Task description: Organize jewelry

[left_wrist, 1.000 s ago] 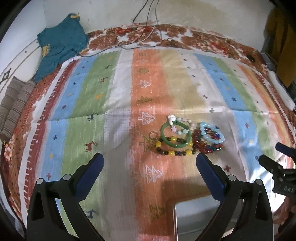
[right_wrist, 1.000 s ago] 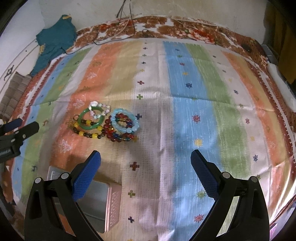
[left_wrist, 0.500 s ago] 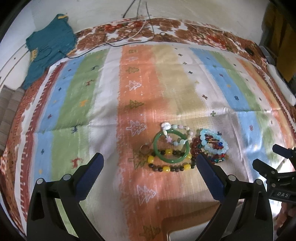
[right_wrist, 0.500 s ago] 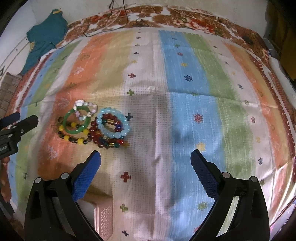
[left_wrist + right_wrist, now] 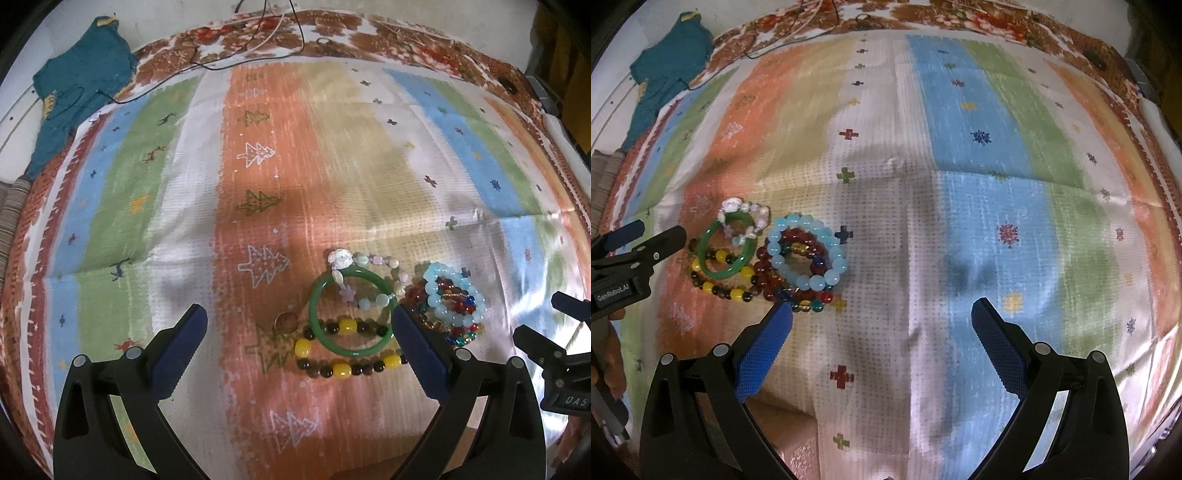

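- Left gripper (image 5: 297, 328) is spread wide in our left wrist view and holds nothing; the green bangle (image 5: 352, 312) lies just ahead, inside the gap and close to our right-hand pad, over the yellow-and-brown bead bracelet (image 5: 345, 356).
- Beyond that pad, further right, sit the pale blue bead bracelet (image 5: 452, 295) and the red bead strands (image 5: 417, 295), all touching in one heap on the striped cloth (image 5: 325, 155).
- We judge the risk here is tangling: closing on the bangle could drag the pastel charm bracelet (image 5: 369, 280) lying across it.
- Part of the heap hides behind our right-hand pad.
- Right gripper (image 5: 881, 321) is equally wide open and empty in the right wrist view; the heap lies ahead and left, its red beads just beyond our left-hand pad.
- A pink edge (image 5: 798, 454) at the bottom is cut off; we cannot tell what it is.
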